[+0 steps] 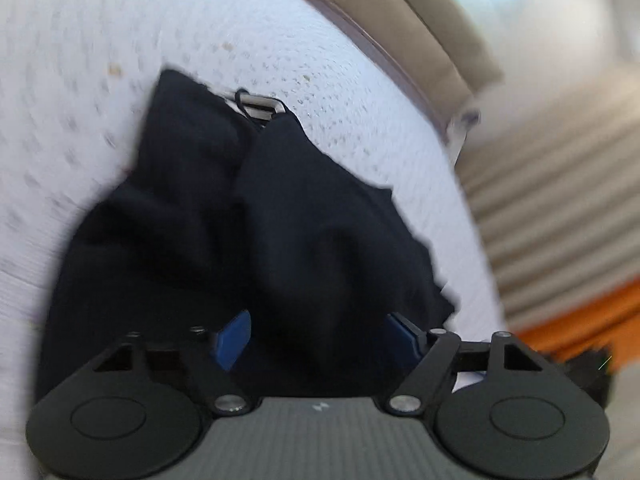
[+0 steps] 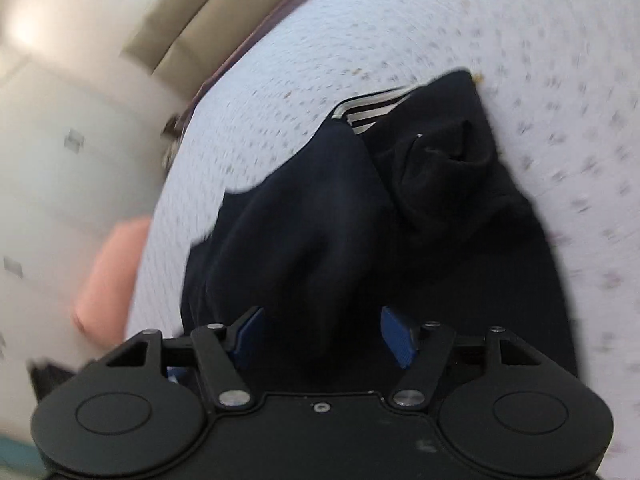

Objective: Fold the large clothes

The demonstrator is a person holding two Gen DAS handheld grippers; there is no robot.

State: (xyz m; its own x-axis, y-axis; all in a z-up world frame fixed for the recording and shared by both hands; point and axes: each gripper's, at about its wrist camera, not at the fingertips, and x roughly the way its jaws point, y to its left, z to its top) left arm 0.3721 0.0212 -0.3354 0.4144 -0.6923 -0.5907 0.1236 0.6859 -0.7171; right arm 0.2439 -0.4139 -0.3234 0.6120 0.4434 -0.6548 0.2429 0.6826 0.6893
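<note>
A dark navy garment point(image 1: 248, 220) lies bunched on a white patterned bedspread point(image 1: 100, 60). Its striped collar lining point(image 1: 262, 107) shows at the far end. In the left wrist view my left gripper point(image 1: 320, 332) has its blue pads point(image 1: 234, 338) set wide, with navy cloth filling the gap between them. The right wrist view shows the same garment point(image 2: 340, 220), its striped lining point(image 2: 370, 114) and a folded sleeve or hood point(image 2: 444, 160). My right gripper point(image 2: 322, 330) also has its pads point(image 2: 396, 334) apart with cloth between. Both views are motion-blurred.
The bed's edge point(image 1: 400, 64) runs by a beige headboard or frame point(image 1: 420, 28). A striped rug or floor point(image 1: 560, 208) and an orange strip point(image 1: 580, 324) lie to the right. A pink object point(image 2: 108, 276) sits beside the bed point(image 2: 280, 80) near white cabinets point(image 2: 60, 160).
</note>
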